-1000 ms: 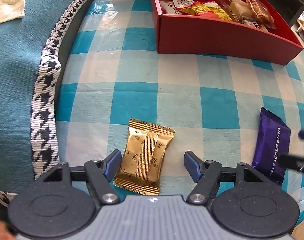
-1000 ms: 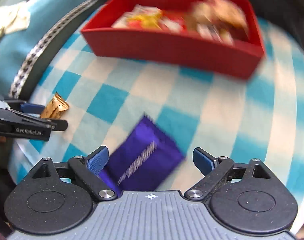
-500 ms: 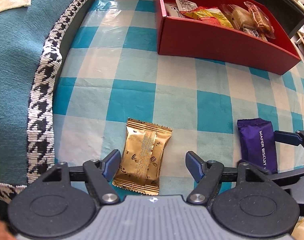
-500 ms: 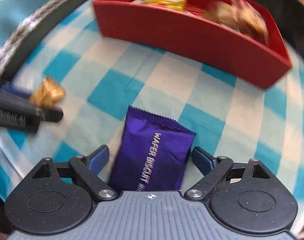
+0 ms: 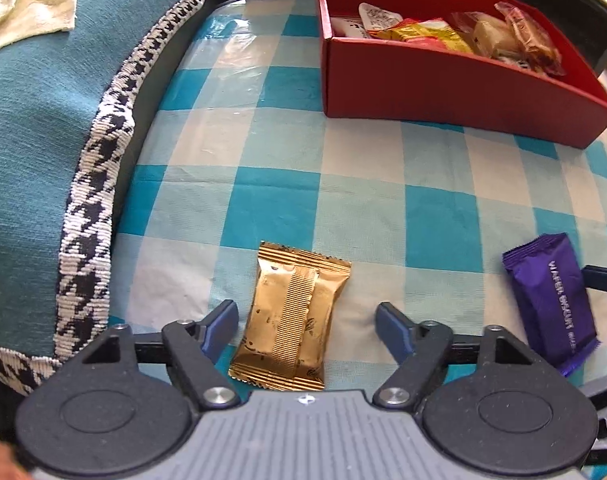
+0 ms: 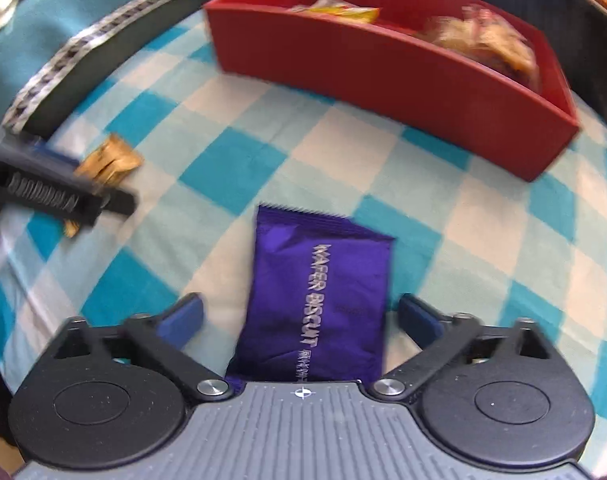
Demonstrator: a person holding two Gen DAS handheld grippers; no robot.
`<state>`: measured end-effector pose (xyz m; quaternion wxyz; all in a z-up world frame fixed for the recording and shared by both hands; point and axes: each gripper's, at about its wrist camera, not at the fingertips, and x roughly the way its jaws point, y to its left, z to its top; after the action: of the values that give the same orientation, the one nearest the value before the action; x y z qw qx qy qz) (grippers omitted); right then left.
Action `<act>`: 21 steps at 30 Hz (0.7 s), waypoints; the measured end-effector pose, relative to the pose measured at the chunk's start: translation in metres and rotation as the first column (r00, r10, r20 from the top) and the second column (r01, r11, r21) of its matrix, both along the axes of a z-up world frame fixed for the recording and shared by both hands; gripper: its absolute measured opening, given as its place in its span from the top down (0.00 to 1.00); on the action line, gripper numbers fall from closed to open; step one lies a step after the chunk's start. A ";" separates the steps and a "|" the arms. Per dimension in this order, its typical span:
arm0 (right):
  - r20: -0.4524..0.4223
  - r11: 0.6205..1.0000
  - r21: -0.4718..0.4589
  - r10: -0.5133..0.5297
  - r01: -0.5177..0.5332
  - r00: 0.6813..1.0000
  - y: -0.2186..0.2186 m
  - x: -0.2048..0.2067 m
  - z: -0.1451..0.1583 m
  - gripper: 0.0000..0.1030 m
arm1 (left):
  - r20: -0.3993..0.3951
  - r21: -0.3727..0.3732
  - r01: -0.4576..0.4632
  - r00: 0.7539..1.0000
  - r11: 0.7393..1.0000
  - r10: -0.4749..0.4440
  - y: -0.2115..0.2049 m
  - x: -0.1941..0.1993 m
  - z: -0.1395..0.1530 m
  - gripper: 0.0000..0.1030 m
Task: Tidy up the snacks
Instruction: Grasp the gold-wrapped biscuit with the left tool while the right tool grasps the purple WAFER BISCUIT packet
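Note:
A gold snack packet (image 5: 293, 316) lies flat on the blue-checked tablecloth between the open fingers of my left gripper (image 5: 305, 318); neither pad touches it. It also shows in the right wrist view (image 6: 109, 162). A purple wafer biscuit packet (image 6: 319, 300) lies between the open fingers of my right gripper (image 6: 301, 314), also untouched. It shows at the right of the left wrist view (image 5: 551, 304). The red box (image 5: 443, 84) with several snacks stands farther back; it also shows in the right wrist view (image 6: 383, 76).
A teal cushion (image 5: 35, 128) with houndstooth trim borders the table on the left, with a cream cloth (image 5: 27, 12) on it. The table edge runs close along the left. The left gripper (image 6: 51, 196) shows at the right wrist view's left.
My right gripper has moved up around the purple packet, which now lies straight between its fingers. My left gripper has shifted slightly over the gold packet. Both stay open.

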<state>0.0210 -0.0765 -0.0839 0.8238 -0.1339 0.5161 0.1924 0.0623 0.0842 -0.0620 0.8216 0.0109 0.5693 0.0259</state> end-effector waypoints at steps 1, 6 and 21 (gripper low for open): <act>0.017 1.000 -0.007 0.011 -0.011 1.000 0.001 -0.003 0.000 0.00 | -0.007 0.001 -0.025 1.000 1.000 0.025 0.003 0.001 -0.002 0.00; 0.050 0.998 0.052 0.026 -0.028 0.998 -0.010 -0.005 0.001 0.00 | -0.011 -0.020 -0.085 0.996 0.996 0.085 0.010 0.002 -0.006 0.00; 0.048 1.000 -0.007 0.030 -0.030 0.998 -0.029 -0.015 0.014 0.31 | 0.001 -0.046 -0.086 0.996 0.995 0.086 -0.032 -0.019 0.009 0.32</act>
<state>0.0058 -0.1053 -0.0701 0.8326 -0.1489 0.4946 0.1999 0.0437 0.0524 -0.0533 0.8206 -0.0325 0.5685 0.0483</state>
